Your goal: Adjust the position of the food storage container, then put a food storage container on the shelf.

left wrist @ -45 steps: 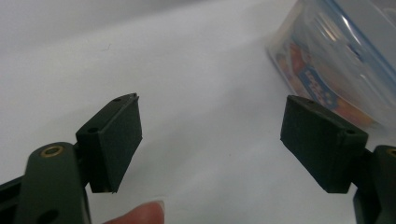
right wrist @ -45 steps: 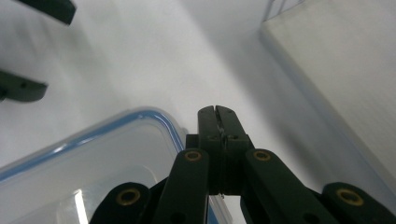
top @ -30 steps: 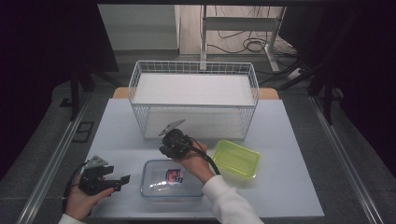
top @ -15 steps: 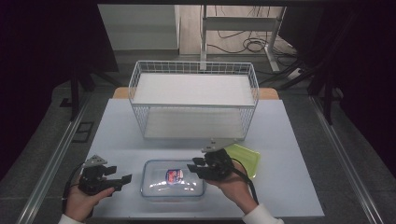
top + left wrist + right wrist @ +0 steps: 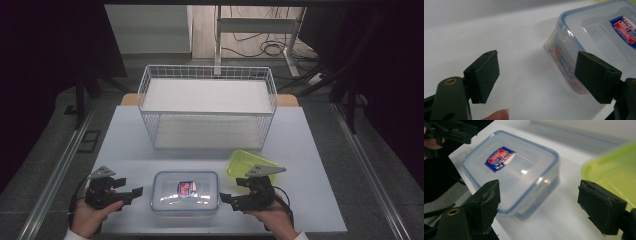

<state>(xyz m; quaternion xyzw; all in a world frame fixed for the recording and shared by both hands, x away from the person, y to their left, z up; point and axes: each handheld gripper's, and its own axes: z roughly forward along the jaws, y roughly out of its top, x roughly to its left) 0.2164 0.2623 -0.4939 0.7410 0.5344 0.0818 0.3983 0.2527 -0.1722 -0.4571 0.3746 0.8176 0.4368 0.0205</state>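
High view: right gripper (image 5: 226,198) jaws just opened wide, flanking container (image 5: 185,191) corner.

The high view looks forward and down over the whole desk (image 5: 310,145). Both gripper views sit low and close, sharing the clear lidded box (image 5: 185,192) (image 5: 596,47) (image 5: 511,170) from opposite sides.

From my station, the clear lidded container (image 5: 596,42) is cut off by the top and right edges of the left gripper view. The print on its red-and-blue label (image 5: 186,188) is too small for me to read. The yellow-green container (image 5: 614,172) is cut off at the right gripper view's right edge and blurred.
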